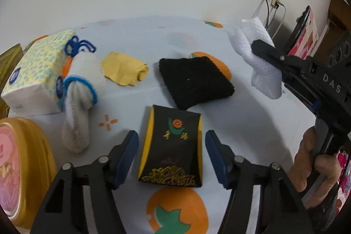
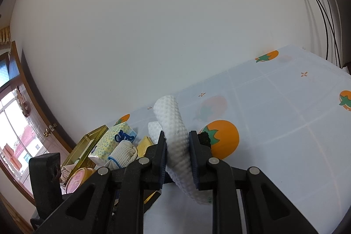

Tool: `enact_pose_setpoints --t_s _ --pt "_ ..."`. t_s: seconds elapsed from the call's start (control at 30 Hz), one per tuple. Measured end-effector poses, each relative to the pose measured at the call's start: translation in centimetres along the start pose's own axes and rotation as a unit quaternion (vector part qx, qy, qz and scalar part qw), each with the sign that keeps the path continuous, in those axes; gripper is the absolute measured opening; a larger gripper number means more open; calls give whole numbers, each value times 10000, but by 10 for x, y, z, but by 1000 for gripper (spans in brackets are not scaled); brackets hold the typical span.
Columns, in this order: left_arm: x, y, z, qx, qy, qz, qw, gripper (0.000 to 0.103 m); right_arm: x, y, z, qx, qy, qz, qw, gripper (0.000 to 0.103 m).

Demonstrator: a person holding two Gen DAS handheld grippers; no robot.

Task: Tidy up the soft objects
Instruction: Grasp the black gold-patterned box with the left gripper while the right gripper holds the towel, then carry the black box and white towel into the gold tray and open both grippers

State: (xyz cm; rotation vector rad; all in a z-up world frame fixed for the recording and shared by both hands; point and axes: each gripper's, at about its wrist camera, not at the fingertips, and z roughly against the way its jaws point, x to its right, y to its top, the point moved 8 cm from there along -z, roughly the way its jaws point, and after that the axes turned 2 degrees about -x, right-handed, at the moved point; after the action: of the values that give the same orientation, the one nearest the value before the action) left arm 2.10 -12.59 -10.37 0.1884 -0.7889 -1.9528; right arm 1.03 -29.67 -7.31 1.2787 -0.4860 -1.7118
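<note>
Flat on the surface [image 1: 252, 124], directly between the wide, empty jaws of the left gripper [image 1: 172, 157] — black pouch [image 1: 172, 146], long axis running straight away — while right gripper [image 2: 177, 154], farther off, pinching a white cloth [image 2: 175, 135].

Both pictures are bright with soft, even light. Daylight comes through the window [image 2: 15, 124] on the left. Shadows on the tablecloth [image 1: 252, 124] are faint. The round lens bends straight lines and leaves dark corners. The near edges look a little blurry.
</note>
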Motion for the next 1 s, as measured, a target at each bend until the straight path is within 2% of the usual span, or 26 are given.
enact_pose_setpoints --t_s 0.23,0.37,0.43,0.47,0.63,0.73,0.83,1.0 --pt "10 -2 -7 -133 598 -528 9967 63 1 0 1 7 0 0 10000 21" --pt "11 -1 -8 -134 573 -528 9969 63 2 -1 0 -2 -4 -30 10000 21" --pt "11 0 -8 -123 594 -521 9968 60 2 -1 0 -6 -4 -26 10000 21" --pt "9 0 -6 -105 612 -506 9968 54 2 -1 0 -6 -2 -35 10000 21" --pt "5 2 -3 -28 432 -381 9983 54 4 -1 1 12 -9 -118 9999 21" --pt "2 4 11 296 540 -387 9974 54 5 -1 3 70 -54 -143 9999 21" --pt "1 7 31 790 687 -350 9939 54 5 0 7 164 -146 -134 9997 21" --pt "-10 9 63 1459 943 -381 9841 54 9 2 11 289 -424 -180 9985 21"
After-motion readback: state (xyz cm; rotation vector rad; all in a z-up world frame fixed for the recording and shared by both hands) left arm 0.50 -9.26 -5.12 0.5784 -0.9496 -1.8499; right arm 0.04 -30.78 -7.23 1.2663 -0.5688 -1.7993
